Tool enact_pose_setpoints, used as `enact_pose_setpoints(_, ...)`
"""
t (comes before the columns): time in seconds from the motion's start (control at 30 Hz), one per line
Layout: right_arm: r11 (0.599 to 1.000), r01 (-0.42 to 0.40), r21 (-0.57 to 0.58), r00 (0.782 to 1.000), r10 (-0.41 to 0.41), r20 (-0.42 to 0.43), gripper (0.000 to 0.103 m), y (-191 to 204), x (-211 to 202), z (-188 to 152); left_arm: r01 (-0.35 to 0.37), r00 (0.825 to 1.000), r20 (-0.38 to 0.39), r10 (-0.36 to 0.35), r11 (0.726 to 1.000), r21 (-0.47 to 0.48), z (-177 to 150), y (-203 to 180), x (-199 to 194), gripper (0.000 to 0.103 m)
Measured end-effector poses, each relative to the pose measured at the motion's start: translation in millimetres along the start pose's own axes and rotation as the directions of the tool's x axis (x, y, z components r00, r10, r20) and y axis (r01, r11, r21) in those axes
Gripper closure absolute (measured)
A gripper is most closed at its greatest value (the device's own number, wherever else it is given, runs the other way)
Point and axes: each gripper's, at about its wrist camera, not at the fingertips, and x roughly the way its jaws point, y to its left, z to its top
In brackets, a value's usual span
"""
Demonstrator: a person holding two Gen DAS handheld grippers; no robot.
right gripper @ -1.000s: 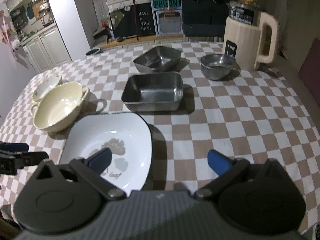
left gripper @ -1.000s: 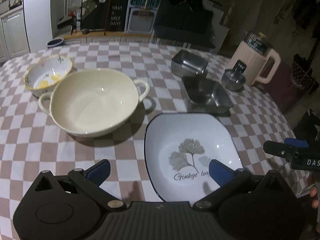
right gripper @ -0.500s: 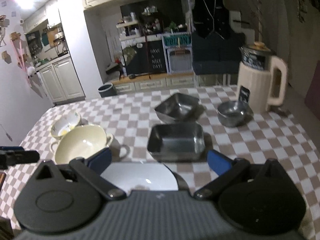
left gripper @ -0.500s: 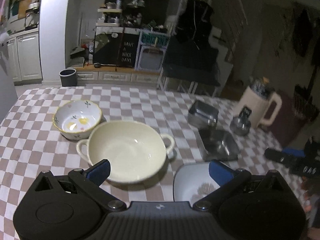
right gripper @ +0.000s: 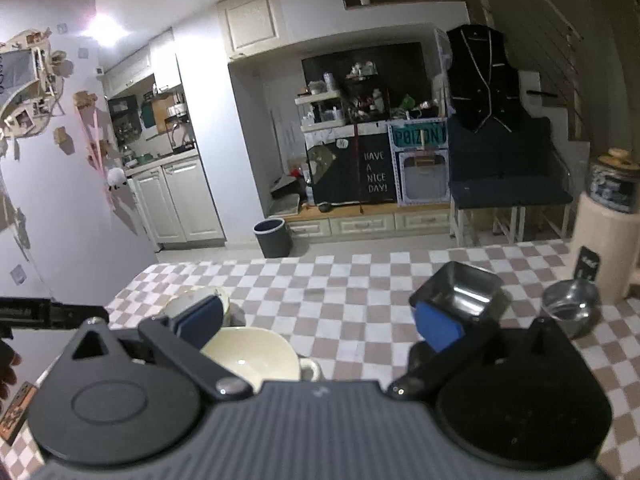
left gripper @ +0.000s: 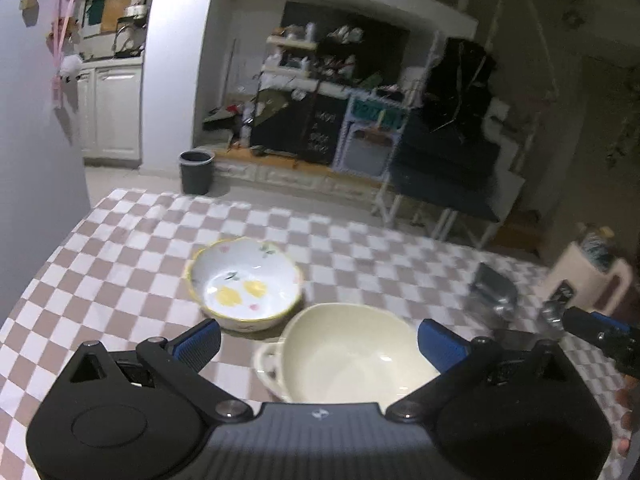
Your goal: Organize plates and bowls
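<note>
A desk [left gripper: 132, 240] covered w/ a brown-and-white checkered cloth is seen in both wrist views. Behind it a dim kitchen is shown: white cabinets at left, a dark grey waste bin [right gripper: 273, 237] on the floor, a black chalkboard sign [right gripper: 375, 172] lettered "HAVE A NICE DAY!", cluttered shelves, and a dark vest [right gripper: 482, 80] hung at right. The left wrist view is motion-blurred.

On the desk, a white ceramic bowl w/ yellow rim and floral print [left gripper: 245, 283] is set just beside, maybe touching, a cream ceramic bowl w/ two side handles [left gripper: 348, 354]; contact can't be told. Both are upright and empty. Further right, a square stainless steel container [right gripper: 464, 292] and a small round stainless steel bowl [right gripper: 570, 307] are placed near a cream ribbed jug w/ a dark lid [right gripper: 608, 240]. A small black tag is stood in front of the jug.

The left gripper [left gripper: 320, 342] is held above the near desk edge, its blue-padded jaws spread wide; nothing is pinched or touched, and the cream bowl is framed between them. The right gripper [right gripper: 320, 322] is likewise held w/ jaws spread wide and empty, approx. between the cream bowl and the square container. Each gripper's tip is glimpsed at the edge of the other's view.
</note>
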Motion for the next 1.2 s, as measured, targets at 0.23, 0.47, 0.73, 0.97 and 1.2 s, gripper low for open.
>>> enact_pose_setpoints(0.23,0.999,0.043,0.013,0.995,-0.041,-0.096,0.0,5.4,62.6,-11.2,-0.091,0.995,-0.049,0.091,0.996,-0.012,-2.3,23.2,53.4,0.0)
enact_pose_setpoints(0.47,0.998,0.053,0.04,0.974,-0.042,-0.223,0.001,-9.2,107.7,-21.4,-0.109,0.977,-0.183,0.11,0.994,0.019,-11.6,22.2,94.6,0.0)
enact_pose_setpoints(0.73,0.98,0.002,0.198,0.923,0.075,-0.378,0.034,-21.9,134.1,-32.5,-0.03,0.97,-0.244,0.004,0.994,-0.102,-7.8,31.3,109.0,0.029)
enact_pose_setpoints(0.97,0.979,-0.057,0.195,0.879,0.142,-0.456,0.071,-10.2,156.1,-39.0,-0.032,0.947,-0.319,-0.016,0.989,-0.146,-17.2,43.7,128.1,0.072)
enact_pose_setpoints(1.2,0.978,-0.055,0.2,0.877,0.143,-0.458,0.074,-6.8,158.3,-42.7,-0.029,0.946,-0.325,-0.021,0.989,-0.148,-20.1,46.9,129.3,0.079)
